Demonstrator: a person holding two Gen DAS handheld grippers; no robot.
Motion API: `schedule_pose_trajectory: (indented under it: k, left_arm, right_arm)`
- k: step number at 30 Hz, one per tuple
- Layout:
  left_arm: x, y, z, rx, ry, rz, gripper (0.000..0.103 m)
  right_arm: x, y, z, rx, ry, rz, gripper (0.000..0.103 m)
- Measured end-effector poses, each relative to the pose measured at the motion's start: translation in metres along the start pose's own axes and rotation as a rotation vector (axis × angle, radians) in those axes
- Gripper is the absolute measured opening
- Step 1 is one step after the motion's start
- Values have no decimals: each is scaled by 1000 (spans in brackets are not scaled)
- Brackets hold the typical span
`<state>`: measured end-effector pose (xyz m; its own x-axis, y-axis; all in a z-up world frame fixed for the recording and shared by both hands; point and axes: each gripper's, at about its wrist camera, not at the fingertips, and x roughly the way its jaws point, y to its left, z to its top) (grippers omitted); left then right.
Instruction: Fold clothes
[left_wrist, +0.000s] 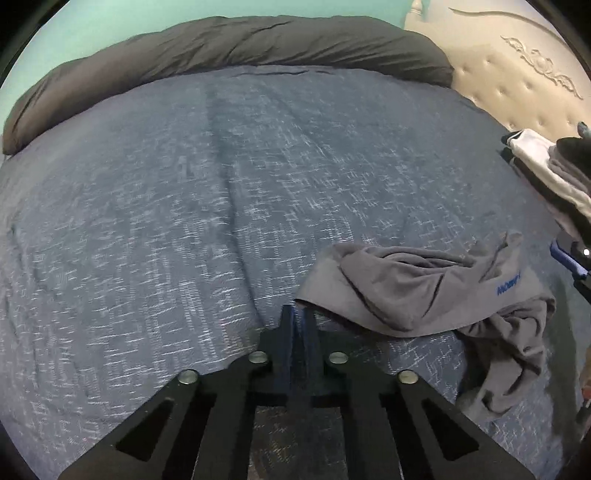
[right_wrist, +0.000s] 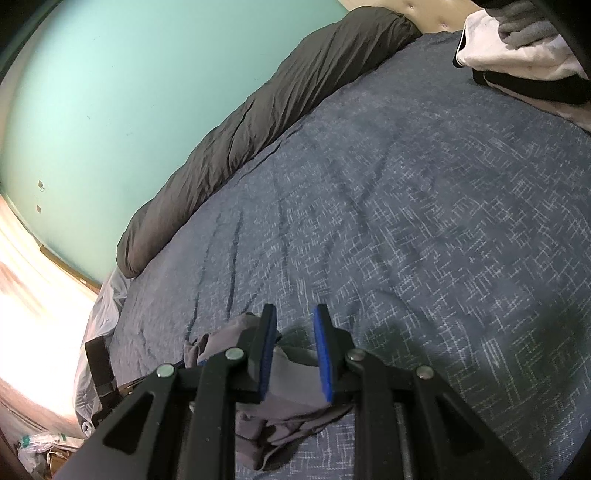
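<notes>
A crumpled grey garment (left_wrist: 417, 288) with blue lettering on its waistband lies on the blue patterned bedspread (left_wrist: 184, 221). My left gripper (left_wrist: 297, 312) has its jaws together on the garment's near left corner. In the right wrist view the same grey garment (right_wrist: 291, 410) lies under my right gripper (right_wrist: 295, 314). The right gripper's blue pads (right_wrist: 322, 350) stand a little apart, with bedspread showing between the tips and no cloth pressed between them. Part of the right gripper (left_wrist: 570, 258) shows at the right edge of the left wrist view, just beside the garment.
A dark grey rolled duvet (left_wrist: 221, 48) runs along the far side of the bed against a teal wall (right_wrist: 110, 92). A pile of white and dark clothes (right_wrist: 517, 51) sits near the cream tufted headboard (left_wrist: 517, 85). The bed's left edge drops to a bright floor (right_wrist: 44, 295).
</notes>
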<state>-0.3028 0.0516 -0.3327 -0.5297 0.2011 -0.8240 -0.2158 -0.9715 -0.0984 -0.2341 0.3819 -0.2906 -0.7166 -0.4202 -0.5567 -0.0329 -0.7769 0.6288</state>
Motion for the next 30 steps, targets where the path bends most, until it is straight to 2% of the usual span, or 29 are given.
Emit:
schedule_pose_trajectory:
  k: [9,19,25,27,29,30]
  left_arm:
    - [4,-2,8,7,-22,-12,0]
    - [-34,5,10,30,-74,15,0]
    - [-24,0,6,80,-18,18,1]
    - [-19,-3,3,102,-5,32,3]
    - [-15,-2,2,98,-6,47,11]
    - [-14,1,2,87,-7,45,18]
  right_arm:
    - [0,-4,0,10,6,-4,20]
    - [2,-3,-2,9,14,4,20]
    - [-2,-3,-2,15,11,11,20]
    - [-3,-3,-3,13,9,11,21]
    - [-3,-4,-3,18,9,9,23]
    - [-3,-5,-2,22,9,8,24]
